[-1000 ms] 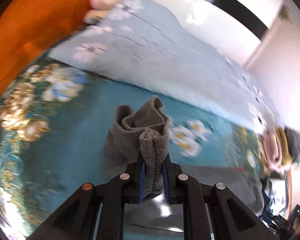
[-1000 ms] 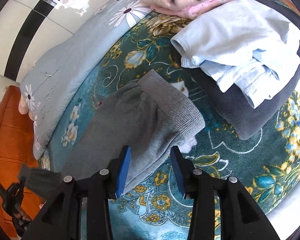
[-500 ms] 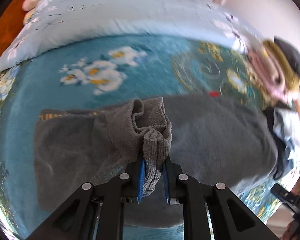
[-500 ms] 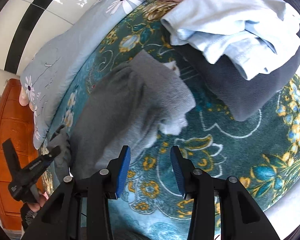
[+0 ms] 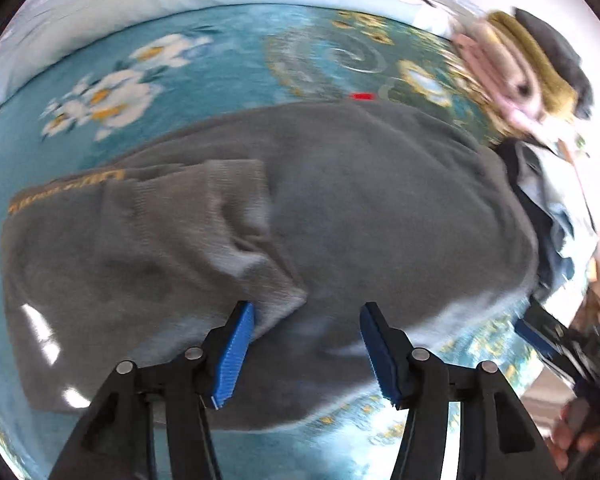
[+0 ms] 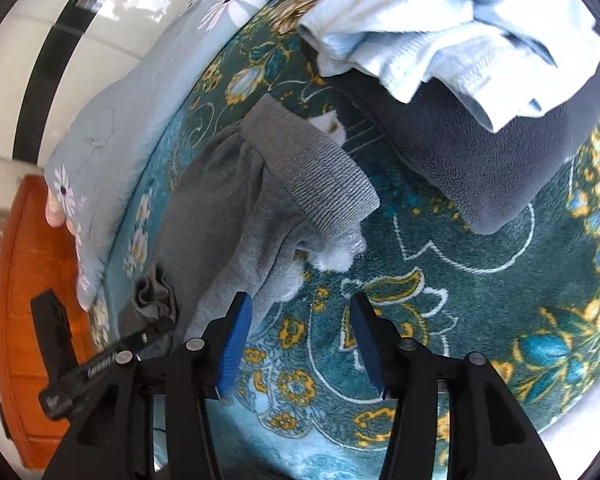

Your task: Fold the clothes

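Closest in the left wrist view, the left gripper (image 5: 306, 346) hangs with its blue-padded jaws spread wide and nothing between them. Just past the left pad lies the ribbed cuff (image 5: 236, 216) of the grey sweatshirt (image 5: 380, 208), folded back over the body of the garment. The sweatshirt spreads flat across the teal floral blanket (image 5: 220, 60), with gold lettering along its far left edge. Beyond it, at the far right, sits a stack of folded clothes (image 5: 516, 64) in pink, mustard and dark grey, blurred by motion.

In the right wrist view, the right gripper (image 6: 300, 346) is likewise parted and holds nothing, poised above the blanket (image 6: 440, 280). The left pad sits just beside the sweatshirt's (image 6: 220, 208) near edge, where pale fleece lining shows. A little farther on, the ribbed hem band (image 6: 312, 168) lies turned over on the garment. To the left, the other gripper (image 6: 100, 364) appears next to a bunched grey sleeve end. Farther right rests a dark grey fleece garment (image 6: 480, 152) with a crumpled light blue garment (image 6: 460, 32) on top. A pale blue daisy-print quilt (image 6: 112, 120) runs along the far side.
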### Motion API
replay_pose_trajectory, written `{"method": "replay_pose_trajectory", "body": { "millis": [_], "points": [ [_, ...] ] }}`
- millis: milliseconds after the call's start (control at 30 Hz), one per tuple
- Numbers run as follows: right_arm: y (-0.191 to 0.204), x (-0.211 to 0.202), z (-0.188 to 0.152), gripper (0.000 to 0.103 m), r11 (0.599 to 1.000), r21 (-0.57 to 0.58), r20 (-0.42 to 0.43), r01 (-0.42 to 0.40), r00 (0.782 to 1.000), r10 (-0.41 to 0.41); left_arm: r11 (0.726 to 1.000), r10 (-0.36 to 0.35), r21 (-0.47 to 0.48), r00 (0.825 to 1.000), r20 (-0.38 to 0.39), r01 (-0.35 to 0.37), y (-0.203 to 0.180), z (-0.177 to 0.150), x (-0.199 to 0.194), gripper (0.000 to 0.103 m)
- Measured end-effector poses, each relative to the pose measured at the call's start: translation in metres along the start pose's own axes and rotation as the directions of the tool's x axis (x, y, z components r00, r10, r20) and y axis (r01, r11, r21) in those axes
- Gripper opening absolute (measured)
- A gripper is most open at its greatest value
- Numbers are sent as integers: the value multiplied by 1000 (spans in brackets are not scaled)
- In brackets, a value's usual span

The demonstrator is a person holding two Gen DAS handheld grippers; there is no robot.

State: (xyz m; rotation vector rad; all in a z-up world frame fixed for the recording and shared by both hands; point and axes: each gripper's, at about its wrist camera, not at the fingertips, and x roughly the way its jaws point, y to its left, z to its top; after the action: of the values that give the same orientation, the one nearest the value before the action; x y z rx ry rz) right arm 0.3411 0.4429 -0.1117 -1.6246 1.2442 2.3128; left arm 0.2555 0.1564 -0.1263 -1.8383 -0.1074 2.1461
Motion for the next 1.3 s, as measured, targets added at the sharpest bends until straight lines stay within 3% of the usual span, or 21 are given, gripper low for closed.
{"method": "replay_pose_trajectory", "body": {
  "millis": [100, 200, 267, 400, 533, 667, 767, 867, 967, 1000, 1133, 1233, 1300],
  "points": [
    [-5, 1, 3, 52, 997, 52, 19, -49, 999, 49, 998, -60, -1, 998, 35, 60, 2, -4, -16, 59],
    [-9, 2, 5, 54, 991, 89, 43, -98, 995, 94, 990, -30, -135, 994, 107, 44, 35, -3, -35, 59],
    [-12, 6, 7, 54, 986, 117, 54, -115, 993, 109, 966, 22, -257, 991, 135, 13, 64, -1, -42, 61],
    [-17, 13, 10, 54, 979, 166, 60, -118, 992, 109, 892, 113, -445, 992, 50, -79, 109, -2, -27, 61],
    [-19, 16, 12, 54, 978, 179, 57, -109, 993, 101, 908, 234, -360, 972, 11, -215, 90, 0, -10, 61],
    [-21, 16, 14, 54, 978, 180, 60, -107, 993, 97, 901, 382, -224, 924, 1, -372, 57, 1, 2, 61],
    [-20, 19, 15, 54, 975, 188, 65, -115, 992, 105, 885, 455, -115, 891, 6, -451, 38, 1, 10, 61],
    [-18, 24, 16, 54, 972, 197, 72, -126, 991, 114, 908, 414, -72, 910, 0, -413, 40, 2, 6, 61],
    [-20, 29, 18, 54, 967, 224, 85, -124, 991, 108, 950, 262, -181, 965, 9, -256, 63, -5, -17, 61],
    [-21, 30, 18, 54, 964, 235, 90, -122, 991, 103, 952, 223, -220, 975, 25, -212, 72, -11, -28, 61],
    [-23, 29, 15, 54, 946, 274, 113, -172, 983, 146, 938, 177, -318, 980, 90, -141, 118, -41, -74, 61],
    [-23, 25, 11, 54, 936, 282, 141, -213, 974, 179, 903, 173, -414, 979, 110, -113, 164, -66, -103, 61],
    [-25, 24, 11, 65, 925, 300, 168, -234, 967, 190, 878, 179, -467, 977, 114, -107, 187, -84, -118, 61]
  ]
}}
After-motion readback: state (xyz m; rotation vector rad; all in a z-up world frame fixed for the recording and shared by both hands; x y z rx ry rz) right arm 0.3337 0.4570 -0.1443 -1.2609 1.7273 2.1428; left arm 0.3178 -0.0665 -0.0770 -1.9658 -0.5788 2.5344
